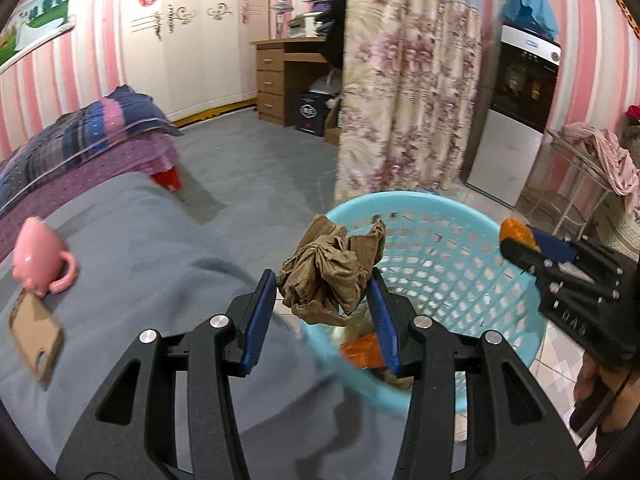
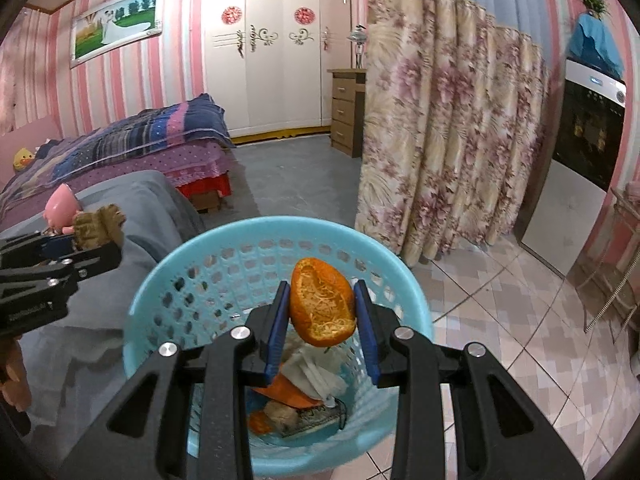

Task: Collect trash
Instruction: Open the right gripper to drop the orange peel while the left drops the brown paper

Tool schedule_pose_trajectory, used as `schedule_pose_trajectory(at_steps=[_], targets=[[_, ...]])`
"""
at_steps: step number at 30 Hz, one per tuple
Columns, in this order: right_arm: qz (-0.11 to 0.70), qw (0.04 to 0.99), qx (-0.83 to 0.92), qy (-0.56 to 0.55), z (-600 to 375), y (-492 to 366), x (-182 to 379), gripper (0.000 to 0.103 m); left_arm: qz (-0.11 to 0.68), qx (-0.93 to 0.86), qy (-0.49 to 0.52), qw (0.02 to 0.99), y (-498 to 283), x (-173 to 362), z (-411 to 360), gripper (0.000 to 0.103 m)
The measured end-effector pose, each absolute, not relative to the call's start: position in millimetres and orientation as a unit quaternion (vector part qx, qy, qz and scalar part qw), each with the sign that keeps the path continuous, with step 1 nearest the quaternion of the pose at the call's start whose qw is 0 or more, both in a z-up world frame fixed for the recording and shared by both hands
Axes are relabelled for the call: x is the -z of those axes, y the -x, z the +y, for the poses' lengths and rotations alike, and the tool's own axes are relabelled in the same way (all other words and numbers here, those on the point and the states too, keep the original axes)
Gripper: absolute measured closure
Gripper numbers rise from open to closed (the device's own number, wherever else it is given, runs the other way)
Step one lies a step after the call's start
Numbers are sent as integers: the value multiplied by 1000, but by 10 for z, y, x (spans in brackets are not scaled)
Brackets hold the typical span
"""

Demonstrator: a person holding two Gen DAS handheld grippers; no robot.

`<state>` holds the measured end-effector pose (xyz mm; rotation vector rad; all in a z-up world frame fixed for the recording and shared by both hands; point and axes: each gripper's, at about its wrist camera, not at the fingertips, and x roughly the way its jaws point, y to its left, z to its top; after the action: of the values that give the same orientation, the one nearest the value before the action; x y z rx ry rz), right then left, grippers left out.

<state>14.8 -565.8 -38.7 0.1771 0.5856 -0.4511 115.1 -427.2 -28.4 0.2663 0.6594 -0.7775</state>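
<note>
While both grippers hang over the blue basket (image 2: 404, 280): left gripper (image 1: 324, 284) jaws pinching crumpled brown paper (image 1: 328, 268) at its rim; right gripper (image 2: 322, 304) jaws pinching orange peel (image 2: 322, 304) above its middle.

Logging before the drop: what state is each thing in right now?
Left claw: shut on crumpled brown paper, at the basket's rim.
Right claw: shut on orange peel, above the basket.
Blue basket: upright, trash already inside.
Pink mug: tipped over on the grey cloth.
</note>
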Motion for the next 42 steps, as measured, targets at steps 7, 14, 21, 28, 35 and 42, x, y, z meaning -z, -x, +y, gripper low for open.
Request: schedule_pose_trajectory(at_steps=[7, 14, 21, 28, 35, 42], targets=[[290, 925, 228, -90, -5766, -91, 456, 70, 312, 364, -130, 868, -1129, 322, -4471, 27], [290, 924, 228, -97, -5781, -96, 482, 70, 306, 318, -112, 890, -1297, 286, -4140, 11], [291, 927, 215, -99, -5641, -265, 522, 70, 300, 282, -96, 906, -1297, 257, -3751, 6], [291, 927, 213, -101, -5561, -453, 572, 45, 284, 260, -96, 918, -1284, 168, -3500, 6], [277, 929, 229, -90, -5427, -511, 454, 11, 265, 244, -86, 929, -1243, -17, -3164, 5], [267, 939, 210, -51, -4965, -475, 281, 5, 236, 221, -81, 943, -1053, -208, -2776, 5]])
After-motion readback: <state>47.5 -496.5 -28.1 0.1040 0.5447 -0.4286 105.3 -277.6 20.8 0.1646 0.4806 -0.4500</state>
